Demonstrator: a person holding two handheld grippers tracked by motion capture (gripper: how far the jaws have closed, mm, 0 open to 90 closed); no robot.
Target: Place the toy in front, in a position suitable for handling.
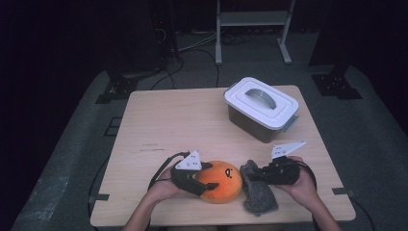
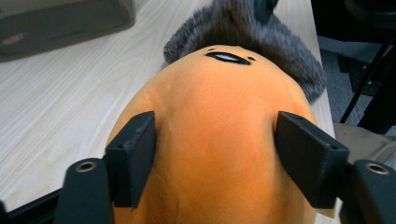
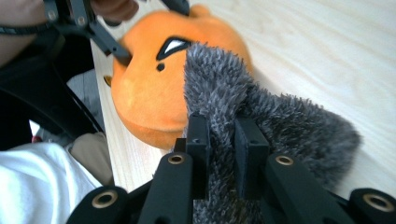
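A round orange plush toy (image 1: 222, 182) with a small black-and-white face mark lies near the table's front edge. My left gripper (image 1: 206, 180) has its jaws pressed against both flanks of the toy (image 2: 215, 93), denting it. A grey fuzzy plush (image 1: 257, 192) lies against the toy's right side. My right gripper (image 1: 253, 175) is shut on a raised fold of that grey fuzz (image 3: 299, 126), pinched between its two jaws (image 3: 227, 135). The right gripper view has the orange toy (image 3: 144, 98) just beyond the fuzz, with a left gripper finger (image 3: 109, 44) on it.
A dark bin with a white lid and grey handle (image 1: 261, 108) stands at the back right of the wooden table (image 1: 168, 120); its side is at the top left of the left gripper view (image 2: 60, 21). The table's front edge is just behind the toys. A metal frame stands on the floor beyond.
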